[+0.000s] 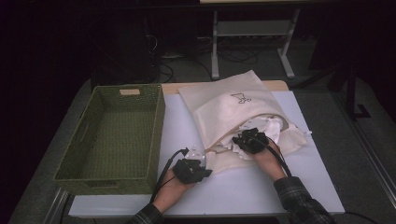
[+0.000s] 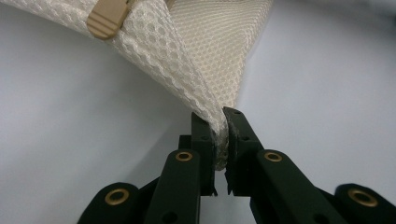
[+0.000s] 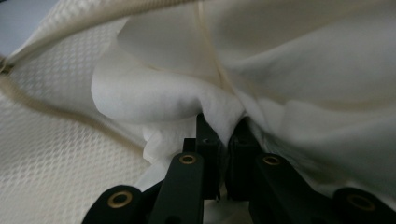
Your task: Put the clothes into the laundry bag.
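Observation:
A cream mesh laundry bag [image 1: 233,107] lies on the white table top [image 1: 261,186], its mouth toward the person. White cloth [image 1: 268,126] bulges out of that mouth. My left gripper [image 1: 198,158] is shut on the bag's mesh edge [image 2: 205,88] at the lower left corner of the opening; a tan cord stopper [image 2: 106,18] sits on that edge. My right gripper [image 1: 250,137] is at the bag's mouth, shut on a fold of the white cloth [image 3: 219,109], with the mesh bag [image 3: 60,154] to its left in the right gripper view.
An empty green woven basket [image 1: 65,161] stands at the table's left side, beside the bag. Bare white table lies in front of the hands. Beyond the table's far edge are a desk frame [image 1: 217,42] and cables on the floor.

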Available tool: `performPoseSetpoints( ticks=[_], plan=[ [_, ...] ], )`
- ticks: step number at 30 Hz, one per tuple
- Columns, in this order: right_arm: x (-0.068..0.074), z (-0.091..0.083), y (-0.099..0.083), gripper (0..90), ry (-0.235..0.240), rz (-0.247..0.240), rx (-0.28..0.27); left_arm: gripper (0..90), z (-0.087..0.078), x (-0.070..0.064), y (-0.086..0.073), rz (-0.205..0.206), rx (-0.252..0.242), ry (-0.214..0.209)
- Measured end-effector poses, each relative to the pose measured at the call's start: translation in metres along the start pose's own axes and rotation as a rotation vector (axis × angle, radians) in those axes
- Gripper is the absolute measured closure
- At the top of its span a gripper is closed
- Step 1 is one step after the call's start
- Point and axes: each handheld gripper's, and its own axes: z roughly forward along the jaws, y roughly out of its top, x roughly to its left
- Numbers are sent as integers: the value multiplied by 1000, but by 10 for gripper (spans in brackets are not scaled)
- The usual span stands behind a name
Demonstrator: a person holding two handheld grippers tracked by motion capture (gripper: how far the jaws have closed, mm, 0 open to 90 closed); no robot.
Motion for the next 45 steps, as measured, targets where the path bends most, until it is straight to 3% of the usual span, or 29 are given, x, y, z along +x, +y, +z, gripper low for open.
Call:
performPoseSetpoints(
  ticks=[12, 16, 17, 18, 19, 24, 25, 28, 29, 31, 32, 33, 34, 35, 38, 43, 45],
  plan=[
    [5, 41, 19, 852, -32, 50, -57, 831, 1, 2, 0, -9, -6, -12],
    [5, 42, 18, 778, -8, 51, -49, 830, 1, 2, 0, -10, -8, -13],
    [6, 38, 18, 691, 19, 34, -36, 829, 0, 3, 0, -11, -6, -16],
    [6, 38, 18, 691, 19, 34, -36, 829, 0, 3, 0, -11, -6, -16],
    [10, 31, 18, 598, 49, 7, -16, 828, 1, 3, -1, -11, -6, -17],
    [16, 12, 15, 526, 67, -40, 7, 826, 0, 3, -1, -11, -5, -17],
    [17, -2, 13, 506, 79, -46, -3, 826, 0, 4, -1, -16, -11, -18],
    [18, -17, 10, 478, 85, -51, 2, 826, -1, 4, -1, -15, -11, -17],
    [16, -35, 6, 437, 66, -51, -8, 826, 0, 4, -1, -16, -13, -17],
    [11, -52, -1, 406, 48, -17, -33, 826, 0, 4, -1, -17, -13, -16],
    [11, -52, -1, 406, 48, -17, -33, 826, 0, 4, -1, -17, -13, -16],
    [3, -65, -11, 343, 29, 25, -34, 826, 0, 4, -1, -15, -10, -15],
    [3, -65, -11, 343, 29, 25, -34, 826, 0, 4, -1, -15, -10, -15],
    [-4, -74, -22, 284, -26, 34, -32, 826, 0, 4, -1, -16, -10, -17],
    [-18, -84, -33, 203, -58, 70, -29, 826, 0, 4, -1, -18, -11, -18],
    [-36, -82, -43, 129, -77, 105, -1, 826, 1, 4, -1, -20, -6, -20],
    [-42, -72, -46, 85, -60, 125, 25, 826, 2, 4, -1, -19, -6, -21]
  ],
)
